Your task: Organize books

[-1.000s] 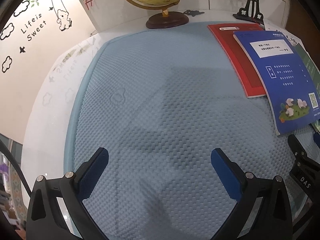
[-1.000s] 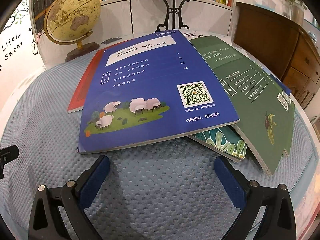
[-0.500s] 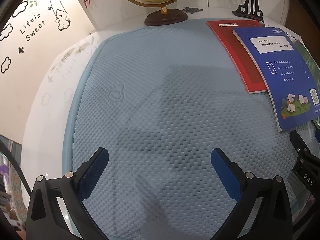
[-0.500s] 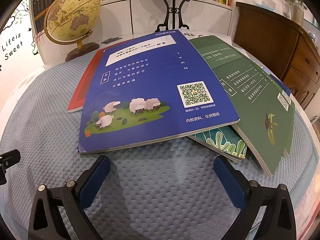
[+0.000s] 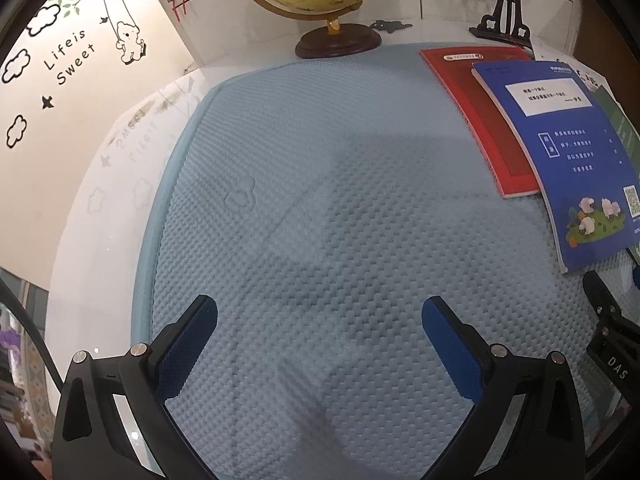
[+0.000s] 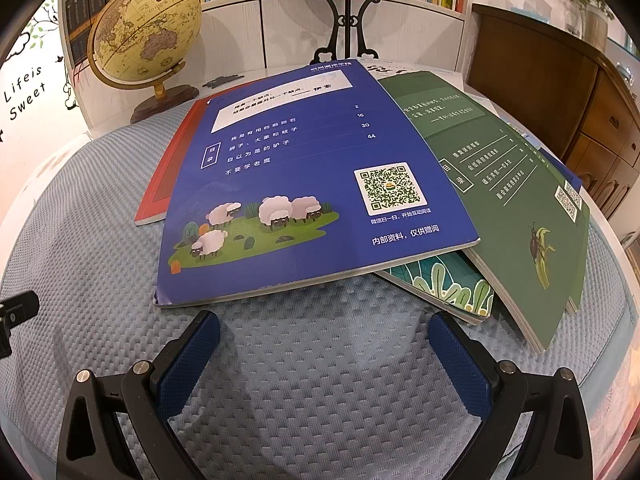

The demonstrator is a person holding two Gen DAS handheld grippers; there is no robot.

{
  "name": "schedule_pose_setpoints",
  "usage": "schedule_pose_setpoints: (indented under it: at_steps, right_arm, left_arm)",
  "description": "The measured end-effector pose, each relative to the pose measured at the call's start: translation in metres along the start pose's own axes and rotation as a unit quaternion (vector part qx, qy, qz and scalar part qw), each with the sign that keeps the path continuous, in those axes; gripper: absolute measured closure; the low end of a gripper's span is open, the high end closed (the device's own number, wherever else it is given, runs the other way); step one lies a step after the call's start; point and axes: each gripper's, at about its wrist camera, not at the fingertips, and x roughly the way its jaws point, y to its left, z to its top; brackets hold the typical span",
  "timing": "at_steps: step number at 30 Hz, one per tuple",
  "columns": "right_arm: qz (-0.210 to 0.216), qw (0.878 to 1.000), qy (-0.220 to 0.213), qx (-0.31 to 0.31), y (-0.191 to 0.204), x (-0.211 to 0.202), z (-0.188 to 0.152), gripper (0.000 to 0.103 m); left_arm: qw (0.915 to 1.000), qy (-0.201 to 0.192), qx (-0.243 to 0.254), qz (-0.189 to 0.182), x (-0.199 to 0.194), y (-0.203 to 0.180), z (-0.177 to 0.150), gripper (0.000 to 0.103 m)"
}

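The blue book (image 6: 304, 184) tops a loose fan over the red book (image 6: 168, 184) and green book (image 6: 516, 200), toward the right edge of the quilted mat (image 6: 320, 360). Risk: lifting its near edge may drag the overlapped books askew. My right gripper (image 6: 324, 338) sits low before it, jaws spread, empty. My left gripper (image 5: 320, 320) hovers spread over bare mat.

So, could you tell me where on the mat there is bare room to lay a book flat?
The widest bare stretch of the blue mat runs from the globe's base to the left gripper, bordered on the right by the red book. A narrow strip lies between the right gripper and the blue book. Books overlap on the right side.
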Motion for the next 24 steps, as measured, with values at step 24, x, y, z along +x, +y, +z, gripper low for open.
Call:
schedule_pose_setpoints:
  at_steps: [24]
  right_arm:
    - [0.029,0.982,-0.183,0.031,-0.1,-0.181,0.05,0.0]
  left_arm:
    - [0.9825,-0.17,-0.034,-0.067,-0.12,0.051,0.058,0.001]
